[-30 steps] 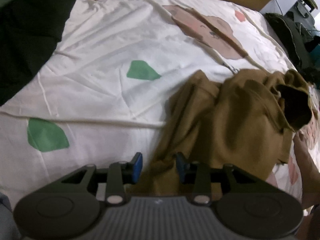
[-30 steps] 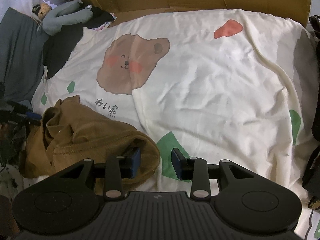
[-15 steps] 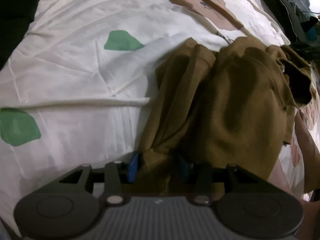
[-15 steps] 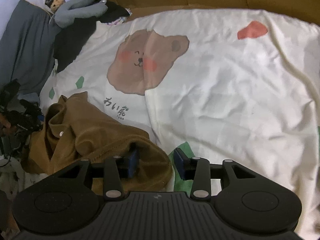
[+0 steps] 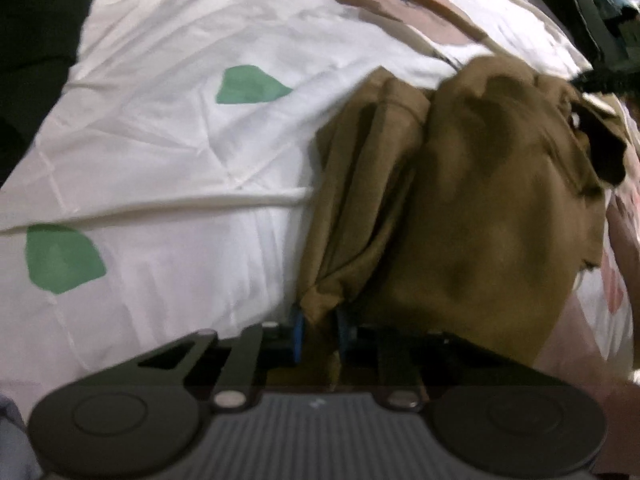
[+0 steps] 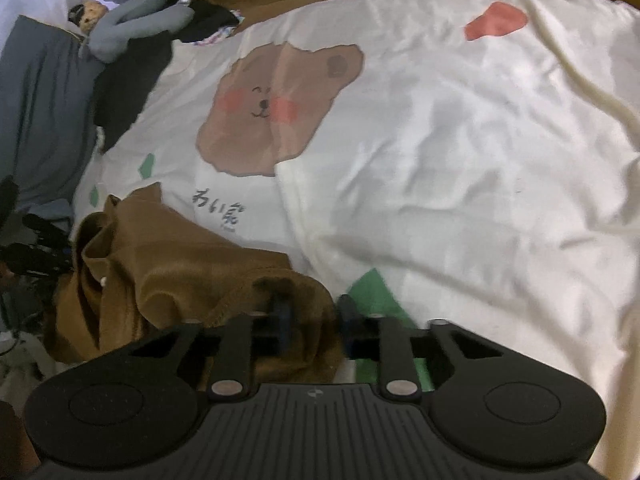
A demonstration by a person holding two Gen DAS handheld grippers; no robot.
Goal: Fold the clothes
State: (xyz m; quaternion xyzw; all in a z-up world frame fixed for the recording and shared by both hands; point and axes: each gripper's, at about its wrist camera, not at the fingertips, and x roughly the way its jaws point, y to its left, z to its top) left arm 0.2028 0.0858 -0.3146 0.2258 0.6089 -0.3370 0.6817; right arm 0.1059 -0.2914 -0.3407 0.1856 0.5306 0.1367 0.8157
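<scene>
Brown garment (image 5: pixel 472 208) lay bunched on the bear-print duvet (image 6: pixel 440 160). Left gripper (image 5: pixel 318 330) was pinched on a corner; right gripper (image 6: pixel 314 320) was part-open around a hem fold — grip uncertain. Risk: a thin pinch slipping if pulled unevenly.

You see an olive-brown garment (image 5: pixel 480 208), plain and unpatterned, on a cream-white bedcover (image 6: pixel 460 152) printed with a brown bear face (image 6: pixel 276 108) with pink cheeks, green patches (image 5: pixel 252 90) and a coral-red blotch (image 6: pixel 496 20). Black script (image 6: pixel 220 210) sits below the bear. Your grippers are black with blue finger pads (image 5: pixel 297 330). At the bedcover's far left corner lie a grey plush toy (image 6: pixel 136 20) and black cloth (image 6: pixel 128 80).
</scene>
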